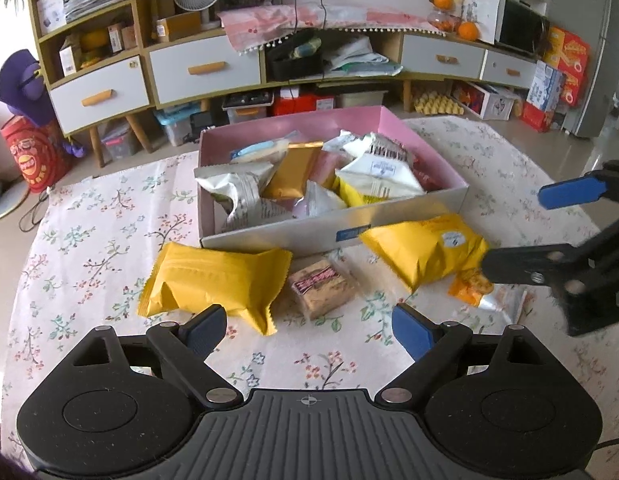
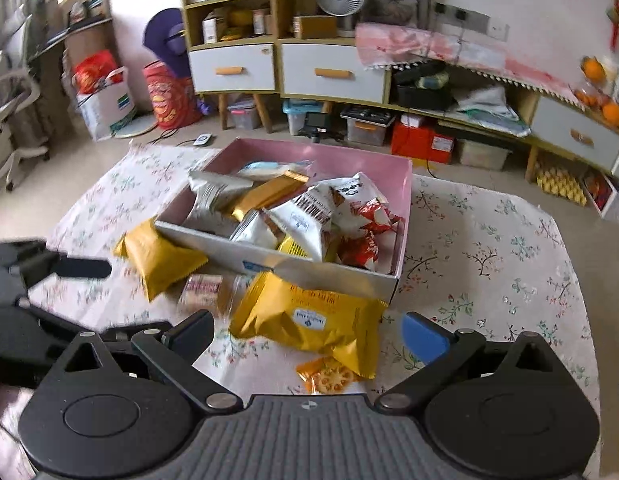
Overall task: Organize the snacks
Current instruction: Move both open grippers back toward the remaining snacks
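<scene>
A pink-lined box full of snack packets sits on the floral tablecloth. In front of it lie a yellow packet, a small brown biscuit packet, a second yellow packet and an orange cracker packet. My left gripper is open and empty, just short of the left yellow packet. My right gripper is open, its fingers on either side of the second yellow packet.
The table edge runs on the right, with floor beyond. A long cabinet with drawers, a fan and clutter stands behind the table. Storage bins sit under it.
</scene>
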Available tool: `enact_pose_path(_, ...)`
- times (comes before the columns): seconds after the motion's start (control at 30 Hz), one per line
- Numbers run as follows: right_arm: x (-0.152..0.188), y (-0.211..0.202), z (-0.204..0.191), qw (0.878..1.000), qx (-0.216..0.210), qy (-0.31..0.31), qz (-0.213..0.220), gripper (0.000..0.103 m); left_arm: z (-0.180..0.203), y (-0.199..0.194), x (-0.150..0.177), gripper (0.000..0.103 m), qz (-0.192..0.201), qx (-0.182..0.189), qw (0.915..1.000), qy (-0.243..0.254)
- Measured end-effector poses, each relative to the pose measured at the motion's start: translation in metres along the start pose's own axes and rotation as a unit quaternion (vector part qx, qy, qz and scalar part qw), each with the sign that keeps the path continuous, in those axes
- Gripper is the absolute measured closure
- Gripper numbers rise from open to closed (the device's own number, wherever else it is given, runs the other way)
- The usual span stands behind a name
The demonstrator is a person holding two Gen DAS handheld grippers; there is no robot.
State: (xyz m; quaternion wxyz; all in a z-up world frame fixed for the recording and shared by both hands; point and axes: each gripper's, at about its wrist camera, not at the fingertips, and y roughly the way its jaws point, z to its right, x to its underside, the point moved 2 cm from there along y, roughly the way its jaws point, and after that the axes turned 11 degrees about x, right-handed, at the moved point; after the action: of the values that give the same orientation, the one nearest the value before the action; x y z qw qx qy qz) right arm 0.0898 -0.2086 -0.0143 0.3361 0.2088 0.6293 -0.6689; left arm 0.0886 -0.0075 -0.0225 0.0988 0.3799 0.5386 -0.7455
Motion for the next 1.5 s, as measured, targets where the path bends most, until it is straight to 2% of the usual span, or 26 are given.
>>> enact_pose_path(0.17,0.018,0.0,-0.001,0.999,0.005,-0.05,0.006,0.019,-0.006,0.01,0.016,0.011,-0.024,-0.015,0.9994,0.019)
enact_pose_path(0.4,0.051,0.017,0.009,0.995,0.019,-0.088,-0.037,0.019,-0.021,0.014,0.037,0.011,-0.04,-0.021,0.9981,0.043)
enact_pose_path(0.53,0.068,0.022,0.015,0.995,-0.006,-0.088,-0.049,0.019,-0.029,0.015,0.048,0.011,-0.041,-0.018,0.9975,0.056)
enact_pose_path(0.7,0.083,0.031,0.019,0.995,-0.026,-0.077,-0.063,0.019,-0.038,0.016,0.053,0.01,-0.021,0.007,0.9977,0.064)
enact_pose_path(0.83,0.086,0.036,0.021,0.996,-0.044,-0.063,-0.052,0.019,-0.046,0.021,0.05,0.008,-0.006,0.015,0.998,0.062)
enact_pose_path(1.0,0.088,0.038,0.022,0.996,-0.051,-0.062,-0.026,0.018,-0.06,0.023,0.038,0.008,0.004,0.029,0.9996,-0.001)
enact_pose_path(1.17,0.081,0.042,0.02,0.997,-0.048,-0.059,-0.031,0.018,-0.071,0.021,0.02,0.008,0.029,0.035,0.996,-0.077)
enact_pose_path(1.33,0.073,0.047,0.016,0.996,-0.052,-0.064,-0.03,0.018,-0.072,0.024,-0.002,0.008,0.067,0.01,0.9888,-0.133)
enact_pose_path(1.5,0.068,0.052,0.013,0.996,-0.054,-0.066,-0.026,0.018,-0.073,0.035,-0.013,0.008,0.081,-0.029,0.9789,-0.185)
